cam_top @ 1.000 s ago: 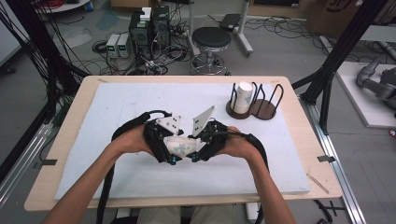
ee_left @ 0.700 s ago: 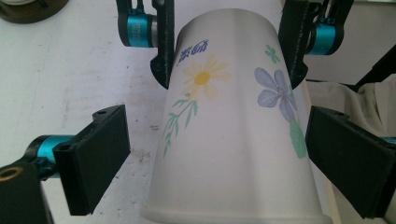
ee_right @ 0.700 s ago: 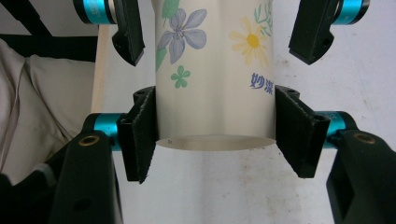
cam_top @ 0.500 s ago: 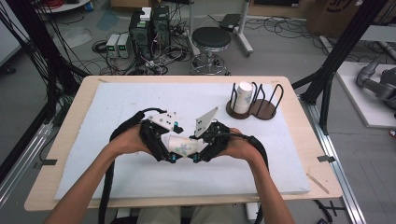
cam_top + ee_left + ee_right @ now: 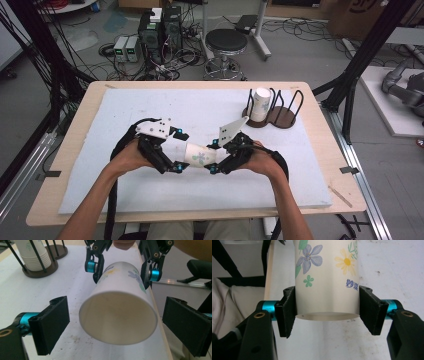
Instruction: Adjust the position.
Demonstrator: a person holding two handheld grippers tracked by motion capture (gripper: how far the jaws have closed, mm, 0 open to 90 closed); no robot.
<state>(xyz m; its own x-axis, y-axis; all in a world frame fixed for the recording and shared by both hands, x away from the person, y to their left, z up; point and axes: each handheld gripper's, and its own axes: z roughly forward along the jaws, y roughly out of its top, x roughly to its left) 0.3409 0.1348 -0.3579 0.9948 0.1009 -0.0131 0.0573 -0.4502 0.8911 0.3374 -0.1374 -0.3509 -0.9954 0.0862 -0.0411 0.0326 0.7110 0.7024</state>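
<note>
High view: both grippers met over the front middle of the white mat on the table. A flowered paper cup lay level between them, off the mat surface as far as I could tell. Right gripper was clamped on the cup's narrow base end. Left gripper sat at the cup's wide end; jaw state not readable from up there. A dark two-bay wire rack stood at the far right of the mat, with a stack of cups in its left bay, well apart from the hands.

Left gripper view: jaws stood wide, one pad on each side of the cup's open mouth, clear gap on both sides, no contact. So the left gripper was open around the rim, holding nothing. The mouth faced the camera, inside empty. Farther along the cup, the right gripper pinched the base end from both sides. Rack with the cup stack showed top left.

Right gripper view: right gripper had both pads pressed against the cup wall just above the bottom rim, nearly as closed as it goes, firm hold. Cup ran away from the camera, with blue and yellow flowers and blue characters printed on its side. Mat lay behind it.
</note>
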